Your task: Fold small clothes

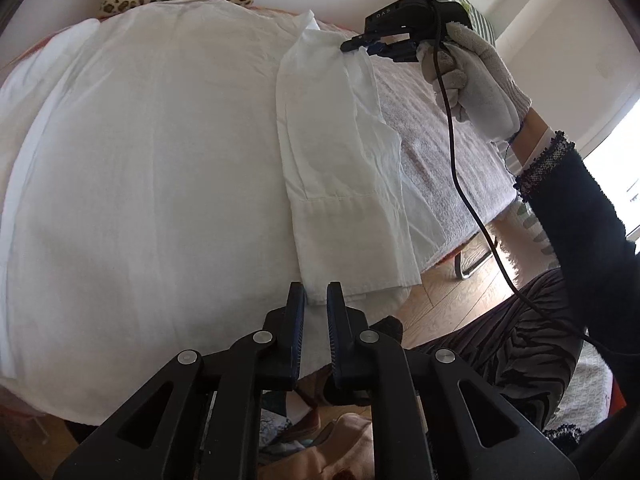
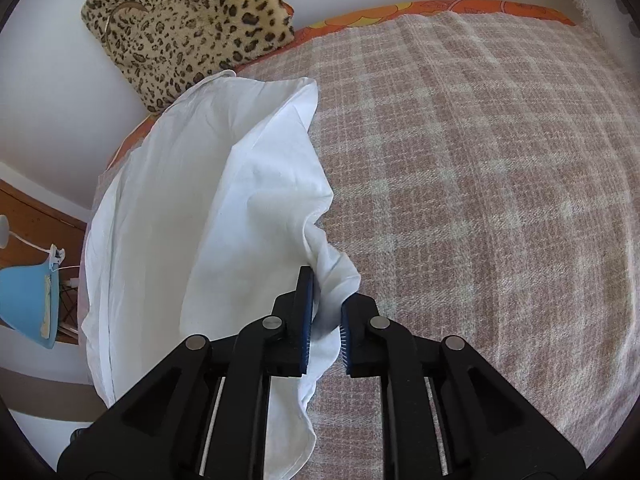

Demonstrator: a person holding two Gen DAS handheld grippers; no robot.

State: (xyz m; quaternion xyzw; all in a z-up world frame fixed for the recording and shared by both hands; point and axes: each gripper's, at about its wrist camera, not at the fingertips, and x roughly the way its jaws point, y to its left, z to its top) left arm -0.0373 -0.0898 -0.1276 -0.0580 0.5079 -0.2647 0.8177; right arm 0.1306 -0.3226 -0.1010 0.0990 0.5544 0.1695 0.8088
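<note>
A white garment (image 1: 160,160) lies spread over the bed, its right side folded inward as a long flap (image 1: 344,160). My left gripper (image 1: 316,308) hovers at the flap's near hem corner, jaws slightly apart, and the pads do not press the cloth. At the flap's far end a gloved hand (image 1: 480,92) holds my right gripper (image 1: 370,49). In the right wrist view the right gripper (image 2: 329,304) has a loose bunch of the white garment (image 2: 180,220) between its parted jaws, and the fabric sags slack.
A checked pink-and-white blanket (image 2: 480,160) covers the bed right of the garment. A leopard-print cushion (image 2: 188,28) leans on the back wall. A black cable (image 1: 456,168) hangs from the right gripper. Wooden floor (image 1: 452,296) and the person's patterned trousers lie by the bed's near edge.
</note>
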